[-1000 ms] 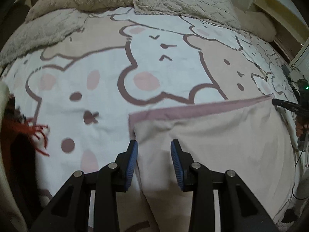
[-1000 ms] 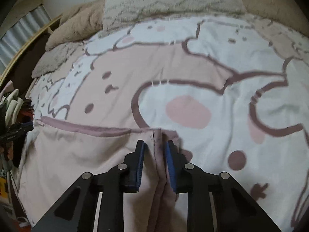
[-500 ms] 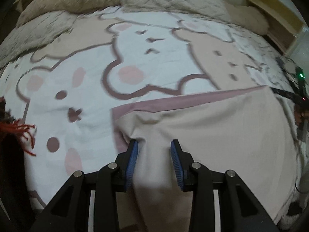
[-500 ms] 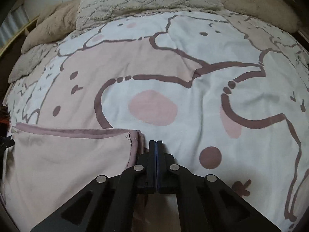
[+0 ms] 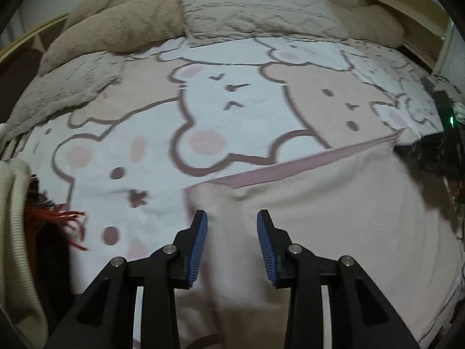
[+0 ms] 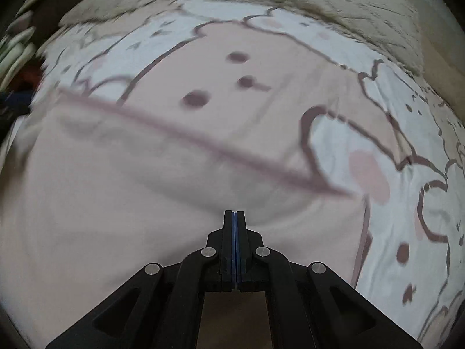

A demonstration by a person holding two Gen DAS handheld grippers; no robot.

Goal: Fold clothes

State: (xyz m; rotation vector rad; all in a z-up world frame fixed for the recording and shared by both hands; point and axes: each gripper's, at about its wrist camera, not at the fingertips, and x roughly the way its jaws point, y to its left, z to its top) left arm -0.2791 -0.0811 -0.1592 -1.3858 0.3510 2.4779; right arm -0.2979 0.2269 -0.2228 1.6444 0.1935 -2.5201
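A pale pink garment with a darker mauve band along its far edge lies spread on the bear-print bedspread. My left gripper is open, its blue pads straddling a raised fold near the garment's left corner. In the right wrist view the same garment fills the lower left. My right gripper is shut over the garment's cloth; whether cloth is pinched between the pads cannot be told.
Beige pillows and a fuzzy blanket lie at the bed's head. A red fringed item and a cream knit sit at the left edge. Dark gear with a green light is at the right.
My right gripper closed, then swung left over the garment. My left gripper stayed open and the cloth bunched up between its pads.
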